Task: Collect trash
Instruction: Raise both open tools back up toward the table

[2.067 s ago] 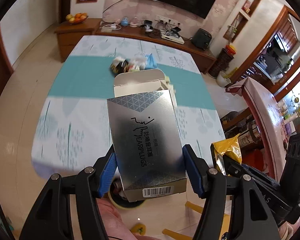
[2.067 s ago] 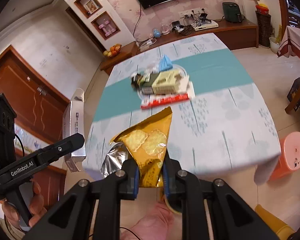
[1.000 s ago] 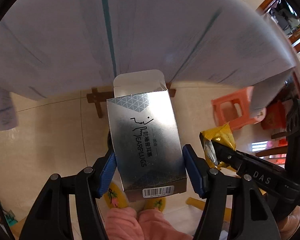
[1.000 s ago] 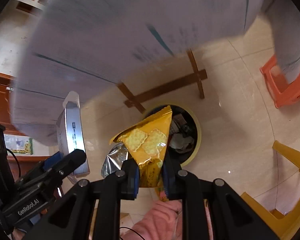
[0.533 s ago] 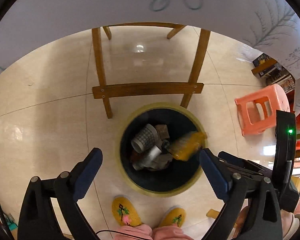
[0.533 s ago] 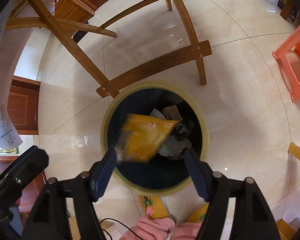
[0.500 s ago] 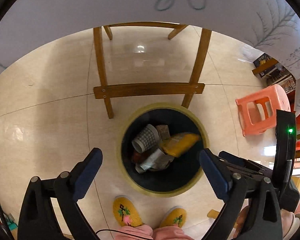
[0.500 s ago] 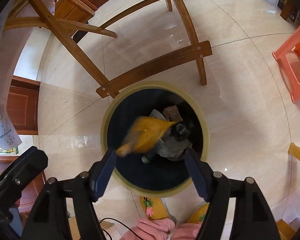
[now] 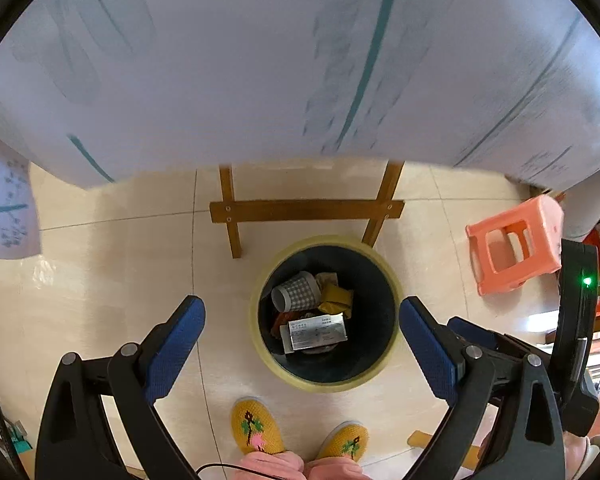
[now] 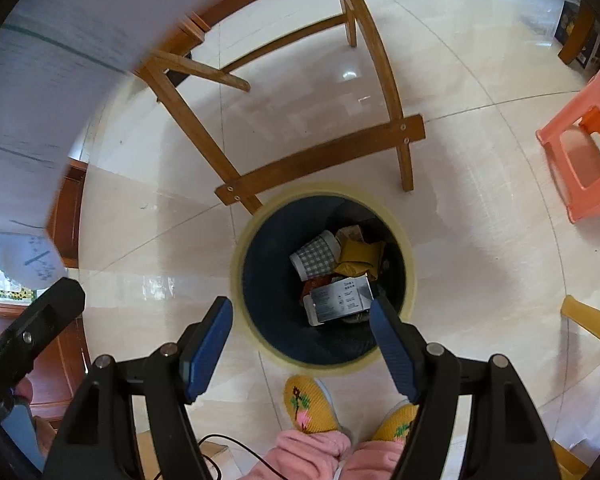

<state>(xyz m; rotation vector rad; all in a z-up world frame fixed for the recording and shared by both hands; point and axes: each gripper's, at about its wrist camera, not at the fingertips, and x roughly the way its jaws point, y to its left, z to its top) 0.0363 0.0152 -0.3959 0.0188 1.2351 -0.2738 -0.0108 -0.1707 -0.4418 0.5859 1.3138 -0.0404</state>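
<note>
Above the bin (image 9: 388, 276) | left gripper (image 9: 302, 322), right gripper (image 10: 300, 322) angled steeply down | fingers spread, empty

tablecloth (image 9: 260, 60) motion-blurred, print on silver box (image 9: 317, 332) too small to read, orange stool (image 10: 588, 148) cut off

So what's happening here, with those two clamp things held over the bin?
A person in yellow slippers stands over a round trash bin on the tiled floor, holding a two-finger gripper in each hand. Both the left gripper and the right gripper hang open and empty above the bin. Inside lie a silver box, a yellow snack bag and a checked paper cup, among other scraps. The bin sits beside a wooden table frame, with an orange stool nearby.
</note>
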